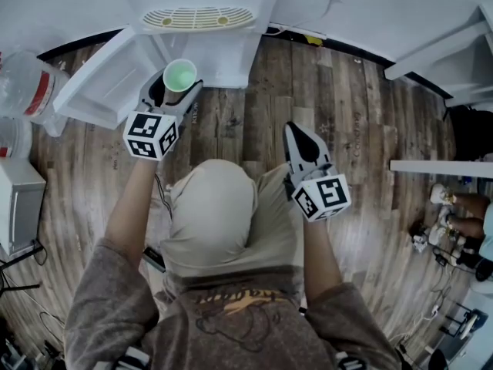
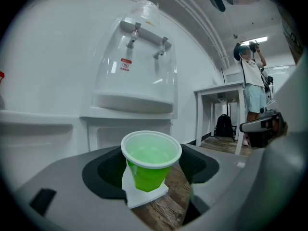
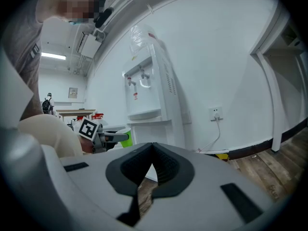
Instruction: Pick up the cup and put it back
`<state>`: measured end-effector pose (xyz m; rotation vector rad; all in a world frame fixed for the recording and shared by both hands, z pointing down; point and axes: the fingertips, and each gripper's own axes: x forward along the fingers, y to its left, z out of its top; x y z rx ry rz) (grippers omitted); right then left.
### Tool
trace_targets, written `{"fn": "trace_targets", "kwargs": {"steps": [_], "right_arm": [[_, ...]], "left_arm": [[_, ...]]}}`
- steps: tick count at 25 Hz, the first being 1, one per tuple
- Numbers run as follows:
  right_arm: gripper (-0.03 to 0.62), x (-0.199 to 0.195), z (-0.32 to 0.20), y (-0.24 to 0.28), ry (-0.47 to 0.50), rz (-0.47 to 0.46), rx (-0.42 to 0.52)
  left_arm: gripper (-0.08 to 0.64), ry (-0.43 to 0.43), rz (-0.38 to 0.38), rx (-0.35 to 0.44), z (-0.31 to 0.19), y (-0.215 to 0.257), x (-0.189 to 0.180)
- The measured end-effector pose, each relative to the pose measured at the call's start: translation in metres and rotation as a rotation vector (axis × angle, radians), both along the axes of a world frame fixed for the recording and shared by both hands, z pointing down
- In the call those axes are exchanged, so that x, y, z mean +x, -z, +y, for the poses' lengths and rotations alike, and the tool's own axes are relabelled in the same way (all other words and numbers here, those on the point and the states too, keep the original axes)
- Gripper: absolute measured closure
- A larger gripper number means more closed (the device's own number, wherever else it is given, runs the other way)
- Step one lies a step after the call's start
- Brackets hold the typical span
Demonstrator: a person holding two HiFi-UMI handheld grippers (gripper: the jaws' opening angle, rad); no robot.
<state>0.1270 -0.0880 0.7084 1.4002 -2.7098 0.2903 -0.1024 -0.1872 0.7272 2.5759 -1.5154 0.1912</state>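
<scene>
A green plastic cup (image 1: pixel 179 75) with a white rim stands upright between the jaws of my left gripper (image 1: pixel 178 85), which is shut on it just in front of the white water dispenser (image 1: pixel 202 21). In the left gripper view the cup (image 2: pixel 150 159) looks empty, with dark pads (image 2: pixel 103 170) on both sides, and the dispenser's taps (image 2: pixel 147 35) stand ahead and higher. My right gripper (image 1: pixel 297 134) hangs over the wooden floor to the right, shut on nothing, its pads (image 3: pixel 161 165) meeting. The right gripper view shows the cup (image 3: pixel 125 137) far to the left.
A white panel (image 1: pixel 96 83) juts out left of the dispenser, with large water bottles (image 1: pixel 27 91) beyond it. A white table (image 2: pixel 221 88) and a standing person (image 2: pixel 252 90) are to the right. A wall socket with a cable (image 3: pixel 216 113) sits low on the wall.
</scene>
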Motion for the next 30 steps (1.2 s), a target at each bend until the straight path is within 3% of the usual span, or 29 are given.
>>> {"fn": "trace_targets", "kwargs": {"steps": [17,30], "right_arm": [[0.591,-0.022,-0.014,0.002,-0.001,-0.009,-0.012],[0.591,-0.026,-0.029,0.004,-0.028,-0.010,-0.027]], "left_arm": [[0.221,0.013,-0.016,-0.023,-0.103,-0.086,-0.001],[0.222,0.037,-0.005,-0.099,-0.166,-0.160,0.010]]}}
